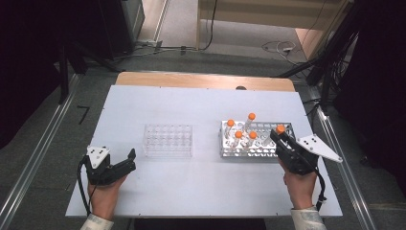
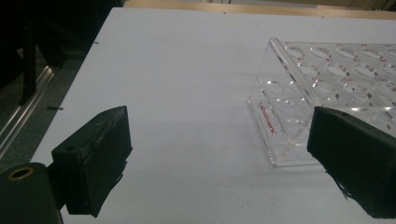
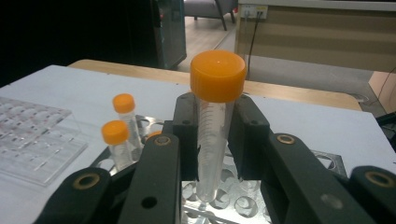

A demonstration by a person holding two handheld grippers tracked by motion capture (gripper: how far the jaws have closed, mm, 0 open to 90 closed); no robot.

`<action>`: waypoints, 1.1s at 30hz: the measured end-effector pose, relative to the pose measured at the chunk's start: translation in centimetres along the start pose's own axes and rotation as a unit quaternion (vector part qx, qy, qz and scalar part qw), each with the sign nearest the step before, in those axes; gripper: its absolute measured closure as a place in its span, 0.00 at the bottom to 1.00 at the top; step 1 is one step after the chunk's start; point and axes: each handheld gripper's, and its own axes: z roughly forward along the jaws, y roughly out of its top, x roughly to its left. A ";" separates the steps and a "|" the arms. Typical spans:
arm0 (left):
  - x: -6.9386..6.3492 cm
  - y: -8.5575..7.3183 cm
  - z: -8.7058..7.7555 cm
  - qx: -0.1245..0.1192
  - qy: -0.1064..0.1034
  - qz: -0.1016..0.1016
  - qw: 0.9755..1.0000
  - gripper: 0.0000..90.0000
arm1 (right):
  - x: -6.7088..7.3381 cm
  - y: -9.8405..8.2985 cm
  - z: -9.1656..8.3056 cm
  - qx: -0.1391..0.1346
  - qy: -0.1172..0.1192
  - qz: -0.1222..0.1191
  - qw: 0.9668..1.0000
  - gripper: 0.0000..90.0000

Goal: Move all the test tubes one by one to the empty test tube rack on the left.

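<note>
The right tool (image 3: 215, 140) pinches a clear tube (image 3: 212, 140) with an orange cap between its two black jaws, which press on the tube's sides just below the cap. The tube stands upright in the grip, its tip just above the holes of the metal rack (image 3: 243, 203) that lies right under the tool. In the high view the right tool (image 1: 282, 139) sits at the rack's (image 1: 230, 152) near right corner, with the held tube's orange cap (image 1: 280, 129) showing at its tip. Four more capped tubes (image 1: 238, 140) stand in the rack beyond and to the left of this tool; two of them (image 3: 116, 142) show left of the jaws in the right gripper view. The left tool (image 2: 224, 163) is spread wide with nothing between its jaws, low over the white bench (image 2: 187, 93). An empty clear plastic rack (image 2: 303, 93) lies ahead and to the right of it, its near corner just by the right jaw. In the high view the left tool (image 1: 125, 162) rests near the bench's front left, with the clear rack (image 1: 168, 140) just beyond its tips and between the two tools.
</note>
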 end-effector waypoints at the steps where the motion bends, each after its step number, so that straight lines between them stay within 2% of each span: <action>1: 0.0 0.0 -0.1 0.000 -0.002 0.001 1.000 0.07 | 0.2 0.1 -0.3 0.001 0.004 0.001 1.000 0.80; 9: -0.5 0.0 -0.8 -0.010 -0.008 0.005 1.000 0.07 | 1.7 -0.7 -1.2 0.019 0.035 -0.013 0.999 0.80; 12: -0.8 0.0 -1.0 -0.012 -0.011 0.008 1.000 0.07 | 3.2 -1.4 -1.0 0.032 0.058 -0.020 0.998 0.80; 13: -0.9 0.1 -1.1 -0.012 -0.014 0.006 1.000 0.07 | 3.2 -1.4 -1.0 0.032 0.058 -0.020 0.998 0.80; 18: -1.8 0.1 -1.2 -0.008 -0.051 0.015 0.999 0.07 | 5.3 -1.8 -0.5 0.043 0.091 -0.032 0.994 0.80; 20: -2.3 0.2 -1.3 -0.009 -0.060 0.021 0.998 0.07 | 6.5 -2.3 0.1 0.051 0.110 -0.037 0.992 0.80; 21: -2.5 0.2 -1.4 -0.010 -0.065 0.025 0.998 0.07 | 6.9 -2.4 0.3 0.054 0.114 -0.041 0.991 0.80; 22: -3.1 0.3 -1.5 -0.013 -0.071 0.037 0.997 0.07 | 7.3 -2.6 0.6 0.058 0.118 -0.043 0.990 0.80; 24: -3.3 0.3 -1.6 -0.013 -0.072 0.040 0.997 0.07 | 8.1 -2.9 1.1 0.066 0.128 -0.046 0.988 0.80; 25: -3.8 0.4 -1.6 -0.012 -0.084 0.042 0.996 0.07 | 8.7 -3.1 1.6 0.069 0.130 -0.054 0.988 0.80; 27: -4.2 0.5 -1.7 -0.015 -0.089 0.049 0.995 0.07 | 9.4 -3.3 2.1 0.073 0.139 -0.058 0.986 0.80; 29: -4.4 0.6 -1.8 -0.017 -0.089 0.050 0.995 0.08 | 10.1 -3.4 2.6 0.078 0.144 -0.064 0.984 0.80; 33: -4.9 0.9 -1.9 -0.020 -0.111 0.049 0.992 0.13 | 11.1 -3.6 3.3 0.085 0.153 -0.069 0.982 0.80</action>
